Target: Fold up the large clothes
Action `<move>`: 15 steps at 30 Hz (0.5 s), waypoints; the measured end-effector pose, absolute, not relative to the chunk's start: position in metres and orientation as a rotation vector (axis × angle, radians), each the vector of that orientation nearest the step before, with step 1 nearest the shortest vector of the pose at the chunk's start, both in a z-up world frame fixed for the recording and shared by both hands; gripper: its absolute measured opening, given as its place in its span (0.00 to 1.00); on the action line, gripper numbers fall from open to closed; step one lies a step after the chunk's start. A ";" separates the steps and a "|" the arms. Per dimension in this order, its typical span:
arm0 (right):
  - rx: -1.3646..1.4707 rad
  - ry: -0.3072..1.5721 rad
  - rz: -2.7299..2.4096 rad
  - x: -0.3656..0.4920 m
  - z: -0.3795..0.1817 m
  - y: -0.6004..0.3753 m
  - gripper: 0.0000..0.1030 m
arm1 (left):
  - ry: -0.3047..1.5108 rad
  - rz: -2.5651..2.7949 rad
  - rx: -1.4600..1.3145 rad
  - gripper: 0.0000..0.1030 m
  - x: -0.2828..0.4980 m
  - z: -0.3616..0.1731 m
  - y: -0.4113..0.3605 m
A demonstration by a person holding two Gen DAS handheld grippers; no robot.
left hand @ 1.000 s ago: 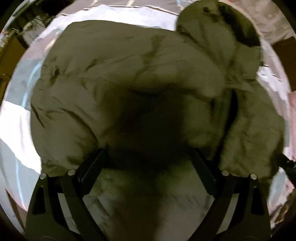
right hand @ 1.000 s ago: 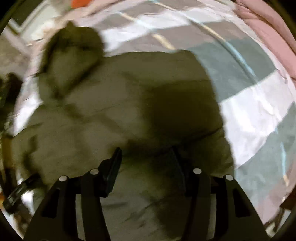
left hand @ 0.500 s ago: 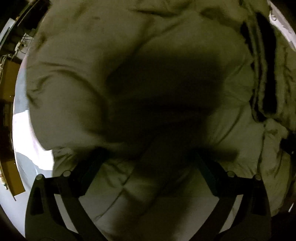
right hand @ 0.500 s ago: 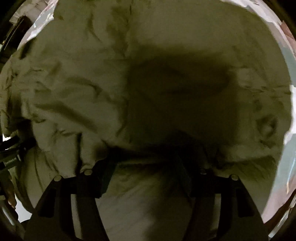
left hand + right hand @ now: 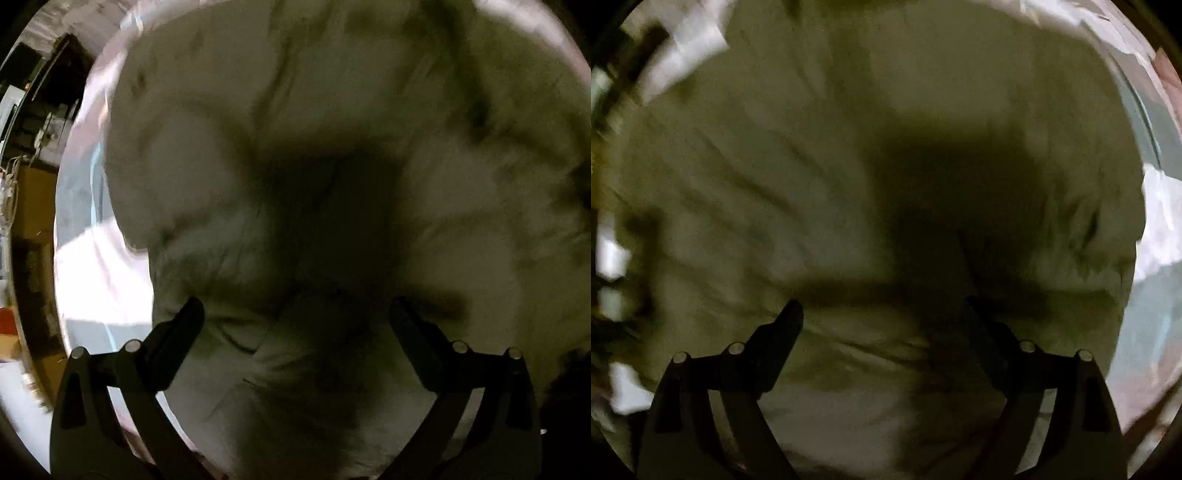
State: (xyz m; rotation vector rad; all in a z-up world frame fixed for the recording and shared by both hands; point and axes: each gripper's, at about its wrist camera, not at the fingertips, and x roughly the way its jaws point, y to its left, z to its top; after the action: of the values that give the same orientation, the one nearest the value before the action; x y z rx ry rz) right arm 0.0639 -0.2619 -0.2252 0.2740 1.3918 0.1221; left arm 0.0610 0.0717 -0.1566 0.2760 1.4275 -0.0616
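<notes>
1. Olive-grey padded fabric fills both views: the large puffy quilted garment (image 5: 229, 177) lies spread over a bed and takes up nearly the whole of each frame (image 5: 768, 192).

2. Left tool (image 5: 295, 314): its two dark fingers stand spread wide, with cloth showing in the gap between them and nothing pinched. It hangs close over the garment, near the edge where the fabric meets the bedding.

3. Right tool (image 5: 882, 306): likewise spread, no cloth caught between its fingers. It hangs over a creased, bunched stretch of the garment, close to the hem on its right side.

4. Both tools are probably held low and open like this to take hold of an edge or to press a fold flat (a judgement only; which of the two I cannot tell).

5. Beyond the garment, a pale striped bed cover in white, grey-blue and pink (image 5: 92, 273) shows at the left of the left view and again along the right of the right view (image 5: 1160, 206). Dark furniture and clutter (image 5: 33, 177) sit past the bed's edge.

6. Hard to make out: a heavy shadow darkens the centre of each view, motion blur smears the creases, and the garment's full outline, sleeves and collar are cut off by the frame.
</notes>
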 end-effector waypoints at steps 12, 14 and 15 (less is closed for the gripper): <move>0.251 1.066 -0.056 0.239 -0.122 -0.227 0.89 | 1.250 -0.050 0.007 0.98 0.053 -0.095 0.076; 0.168 1.029 -0.150 0.295 -0.115 -0.216 0.89 | 1.272 -0.048 -0.011 0.98 0.047 -0.098 0.078; 0.135 1.036 -0.191 0.319 -0.115 -0.217 0.89 | 1.281 -0.037 -0.015 0.98 0.049 -0.104 0.080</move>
State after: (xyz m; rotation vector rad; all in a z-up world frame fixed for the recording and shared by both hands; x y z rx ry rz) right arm 0.3189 -0.2172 -0.1150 0.1351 1.0357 -0.1913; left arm 0.0487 0.0804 -0.1037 -0.0151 1.2806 -0.0374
